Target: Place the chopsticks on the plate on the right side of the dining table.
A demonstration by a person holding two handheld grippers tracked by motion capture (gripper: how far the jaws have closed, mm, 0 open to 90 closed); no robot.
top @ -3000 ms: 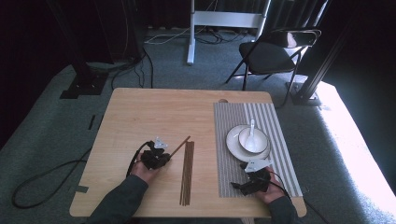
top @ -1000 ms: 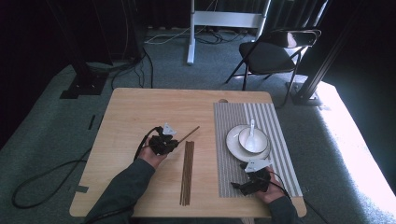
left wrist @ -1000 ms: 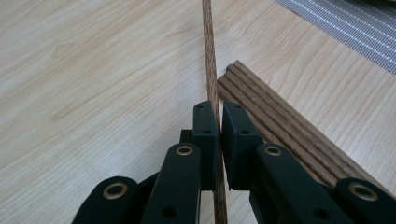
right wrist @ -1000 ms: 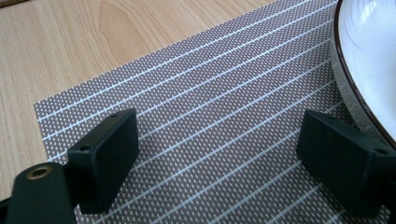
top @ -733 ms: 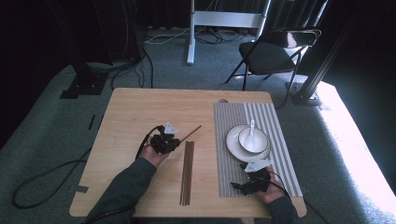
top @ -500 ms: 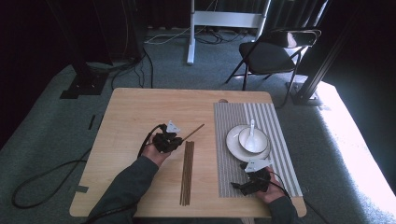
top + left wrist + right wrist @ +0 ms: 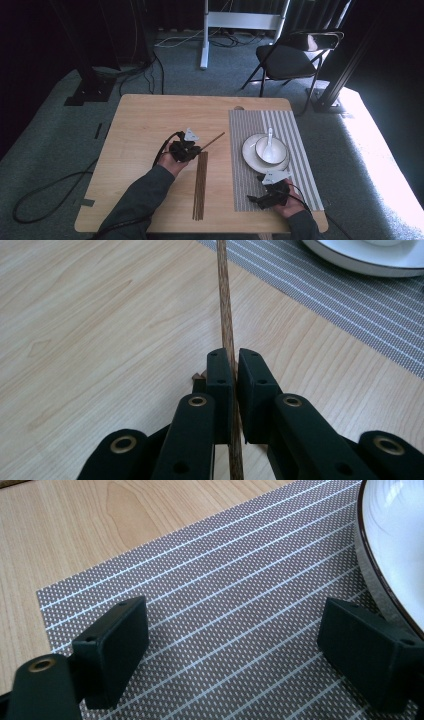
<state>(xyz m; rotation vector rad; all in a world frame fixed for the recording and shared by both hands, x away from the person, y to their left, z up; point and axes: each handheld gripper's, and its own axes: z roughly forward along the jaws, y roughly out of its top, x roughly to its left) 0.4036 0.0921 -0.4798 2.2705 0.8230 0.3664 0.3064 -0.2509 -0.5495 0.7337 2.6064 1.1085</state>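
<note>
Wooden, slim chopstick (image 7: 212,141) slants at centre of the high view, pinched by the left gripper (image 7: 192,149). Left gripper view: flat black jaws clamp its round shaft (image 7: 226,315). Right gripper view: the right gripper (image 7: 232,645) stands spread over woven striped placemat (image 7: 225,595).

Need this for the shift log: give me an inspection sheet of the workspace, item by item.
Surface: wooden table, striped grey placemat on its right part.
Job's things: one chopstick clamped in the left gripper, its tip pointing toward the placemat; remaining chopsticks lie bundled on the wood.
Clutter: white plate bearing a bowl with a white spoon, on the placemat.
Grippers: left shut on the chopstick; right gripper open, resting over the placemat's near edge beside the plate.
Cables: black cable on the floor left of the table; more near the stand.
Surroundings: grey carpet, folding chair, white stand.
</note>
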